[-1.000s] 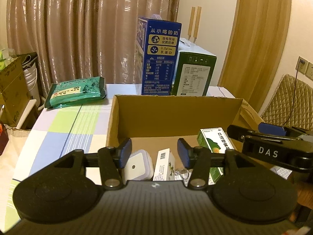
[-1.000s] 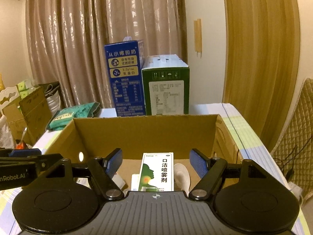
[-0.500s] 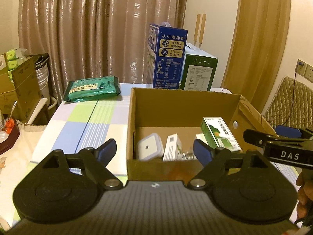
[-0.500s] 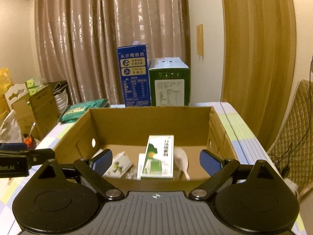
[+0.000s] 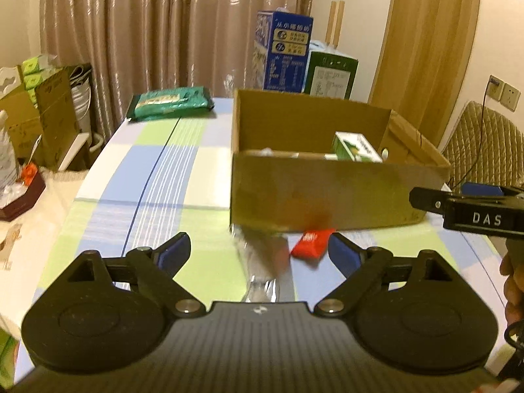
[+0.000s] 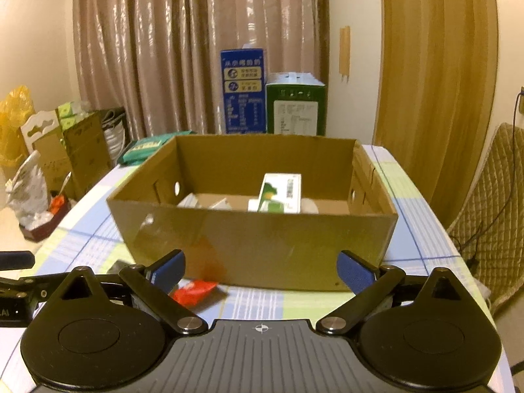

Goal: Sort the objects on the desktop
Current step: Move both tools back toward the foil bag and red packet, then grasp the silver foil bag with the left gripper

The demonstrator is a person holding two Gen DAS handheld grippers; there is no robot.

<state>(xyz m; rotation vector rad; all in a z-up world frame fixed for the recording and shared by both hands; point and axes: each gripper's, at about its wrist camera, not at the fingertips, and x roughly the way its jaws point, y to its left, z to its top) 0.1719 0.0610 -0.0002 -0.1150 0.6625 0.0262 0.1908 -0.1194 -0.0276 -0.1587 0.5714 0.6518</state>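
- Opening wide, the left gripper [image 5: 258,255] is held over a clear wrapper [image 5: 262,262] — nothing is pinched.
- The right gripper [image 6: 261,270] is opening too, empty.
- A red packet [image 6: 193,291] is seen lying just before the cardboard box [image 6: 262,239].

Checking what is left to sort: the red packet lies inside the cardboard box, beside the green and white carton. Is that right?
Not quite. The red packet lies on the table in front of the cardboard box, outside its near wall, as the left wrist view shows. The green and white carton is inside the box.
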